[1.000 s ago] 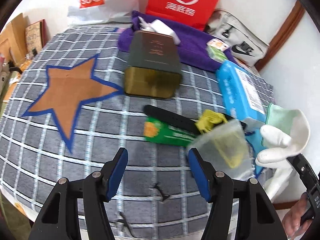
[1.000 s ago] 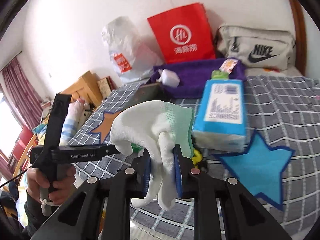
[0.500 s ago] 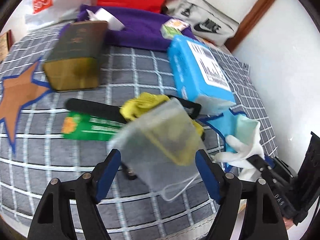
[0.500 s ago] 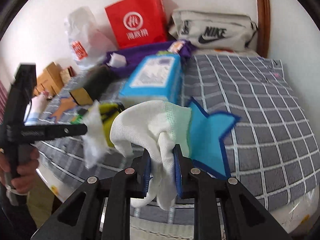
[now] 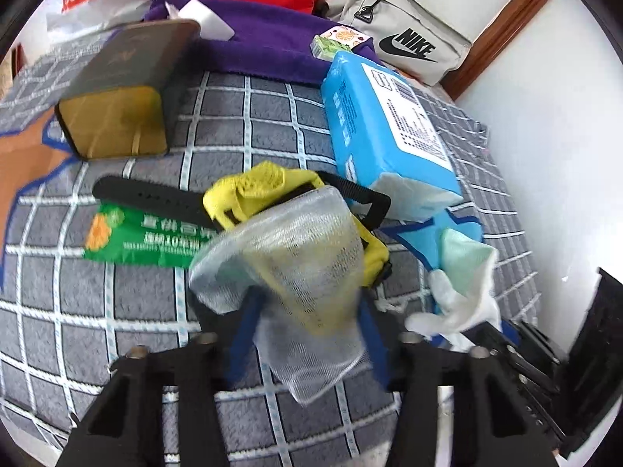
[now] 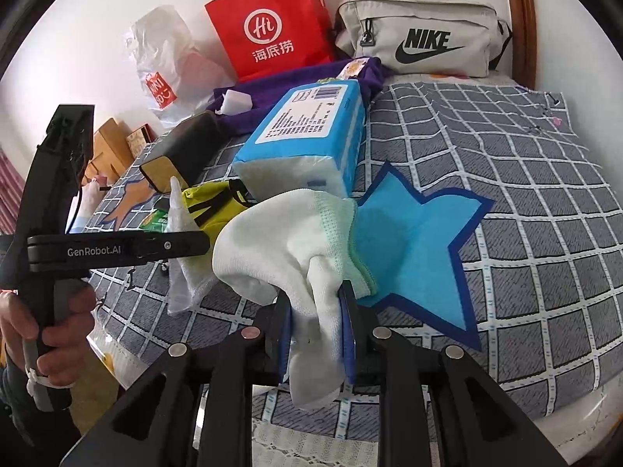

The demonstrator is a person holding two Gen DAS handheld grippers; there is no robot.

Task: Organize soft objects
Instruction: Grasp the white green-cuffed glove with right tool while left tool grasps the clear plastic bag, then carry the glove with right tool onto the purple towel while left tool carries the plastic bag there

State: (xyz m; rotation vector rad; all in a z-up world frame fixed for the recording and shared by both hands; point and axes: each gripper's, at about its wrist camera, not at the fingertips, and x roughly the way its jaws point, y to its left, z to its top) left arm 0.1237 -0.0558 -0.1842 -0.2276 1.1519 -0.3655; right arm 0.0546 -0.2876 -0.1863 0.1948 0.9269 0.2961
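Note:
My left gripper (image 5: 307, 334) is closing around a thin white mesh cloth (image 5: 303, 268), which hangs between its blue pads above the bed; the cloth also shows in the right wrist view (image 6: 183, 257). Whether the pads pinch it is hidden by the cloth. My right gripper (image 6: 317, 323) is shut on a white glove with a mint-green cuff (image 6: 296, 249), held over a blue star patch (image 6: 412, 245). The glove also shows in the left wrist view (image 5: 463, 292). A yellow soft item (image 5: 264, 190) lies behind the cloth.
On the grey checked bedspread (image 5: 117, 311) lie a black strap (image 5: 155, 194), a green packet (image 5: 144, 241), a gold-ended tin (image 5: 124, 89) and a blue tissue pack (image 5: 389, 132). A purple towel (image 5: 264, 43), red bag (image 6: 268, 23) and Nike pouch (image 6: 424, 39) sit at the back.
My left gripper swung right to the mesh cloth and its jaws narrowed around it. My right gripper still holds the glove and has moved over the blue star.

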